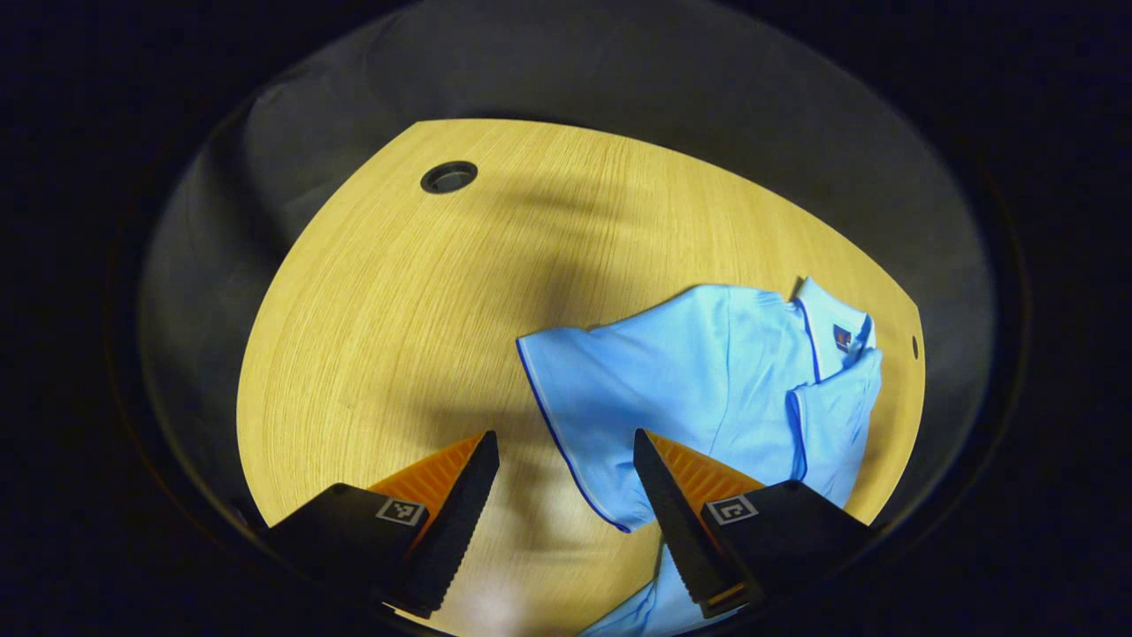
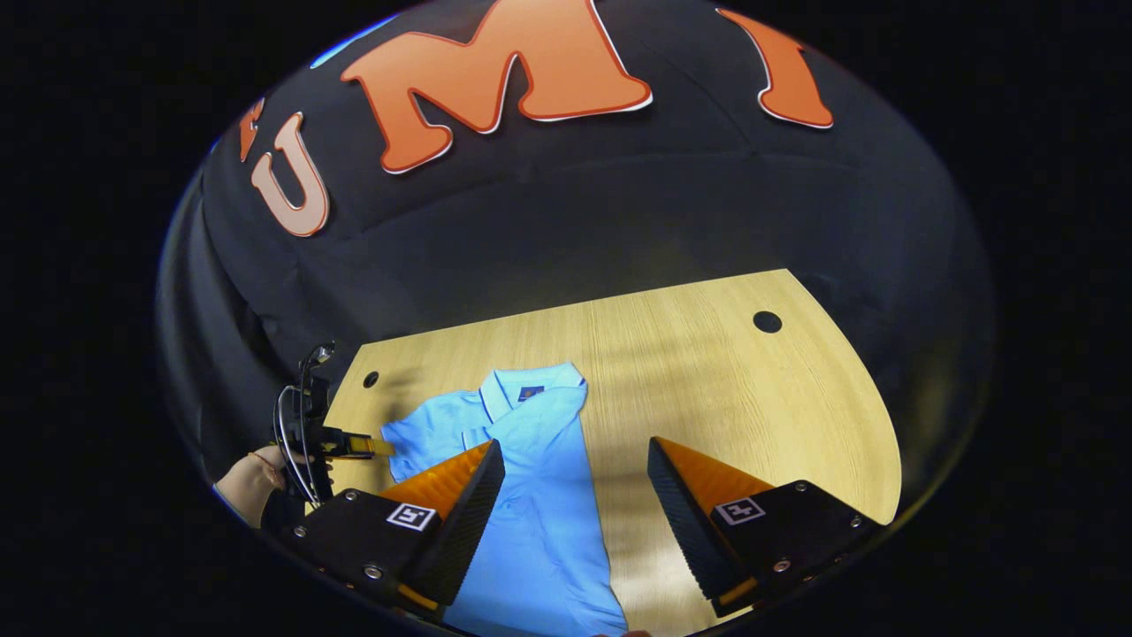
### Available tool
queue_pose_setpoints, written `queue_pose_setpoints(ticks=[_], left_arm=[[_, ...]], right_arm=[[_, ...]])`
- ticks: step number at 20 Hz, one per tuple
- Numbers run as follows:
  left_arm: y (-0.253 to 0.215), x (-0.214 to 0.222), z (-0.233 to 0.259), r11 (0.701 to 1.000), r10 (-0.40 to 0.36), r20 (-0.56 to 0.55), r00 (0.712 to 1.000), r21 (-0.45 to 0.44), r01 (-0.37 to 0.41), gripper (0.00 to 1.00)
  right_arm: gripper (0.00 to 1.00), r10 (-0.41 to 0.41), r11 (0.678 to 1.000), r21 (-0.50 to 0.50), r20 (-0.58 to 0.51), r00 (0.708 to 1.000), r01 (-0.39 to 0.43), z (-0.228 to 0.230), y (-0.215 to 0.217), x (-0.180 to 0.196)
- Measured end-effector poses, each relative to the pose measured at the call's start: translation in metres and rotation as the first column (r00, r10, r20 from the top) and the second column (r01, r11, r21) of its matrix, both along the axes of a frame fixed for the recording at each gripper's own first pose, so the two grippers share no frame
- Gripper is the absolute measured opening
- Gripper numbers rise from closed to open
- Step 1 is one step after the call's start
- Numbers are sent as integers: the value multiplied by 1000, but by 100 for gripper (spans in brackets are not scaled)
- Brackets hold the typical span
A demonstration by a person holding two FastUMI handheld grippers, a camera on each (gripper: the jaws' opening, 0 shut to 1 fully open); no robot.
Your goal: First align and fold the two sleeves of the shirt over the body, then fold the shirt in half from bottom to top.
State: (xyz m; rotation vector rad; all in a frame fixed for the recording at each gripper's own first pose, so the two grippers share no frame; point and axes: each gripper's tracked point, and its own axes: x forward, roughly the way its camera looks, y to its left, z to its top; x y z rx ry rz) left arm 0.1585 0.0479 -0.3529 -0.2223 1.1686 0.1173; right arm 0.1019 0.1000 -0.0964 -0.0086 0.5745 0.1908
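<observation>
A light blue polo shirt [image 1: 707, 380] lies flat on the wooden table [image 1: 398, 310], its collar [image 1: 831, 323] at the far right of the left gripper view. One sleeve [image 1: 831, 425] is folded over the body. The other sleeve [image 1: 575, 380] is spread out, and its hem runs between the fingers of my open left gripper [image 1: 564, 438], which hovers above it. In the right gripper view the shirt [image 2: 539, 495] lies lengthwise with its collar [image 2: 526, 387] far from me. My right gripper [image 2: 575, 444] is open above the shirt's right edge. At the spread sleeve's tip, a hand [image 2: 243, 482] holds the left gripper [image 2: 367, 447].
The table has a round cable hole [image 1: 448, 177] at the far left and a small one [image 1: 914, 347] beside the collar. The right gripper view shows bare wood [image 2: 752, 407] right of the shirt, with another hole [image 2: 767, 322]. Black cloth wall surrounds the table.
</observation>
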Motion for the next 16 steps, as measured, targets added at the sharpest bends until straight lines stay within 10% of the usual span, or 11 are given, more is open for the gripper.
queue_pose_setpoints(ticks=[4, 7, 9, 11, 16], left_arm=[[6, -4, -9, 997, 9, -45, 999, 76, -5, 95], [-2, 0, -6, 996, -14, -29, 999, 82, 17, 47], [-7, 6, -5, 996, -44, -1, 999, 74, 44, 41], [-9, 7, -5, 995, -32, -7, 999, 92, 32, 9], [-15, 11, 15, 988, -112, 32, 993, 111, 108, 9]], right_arm=[[99, -19, 1000, 7, -9, 1000, 19, -4, -10, 3], [99, -25, 1000, 16, -24, 999, 26, -11, -12, 3], [99, -27, 1000, 8, -36, 999, 27, -17, -13, 2], [99, -31, 1000, -2, -38, 999, 31, -20, -15, 0], [99, -35, 999, -18, -23, 999, 34, -16, -21, -4]])
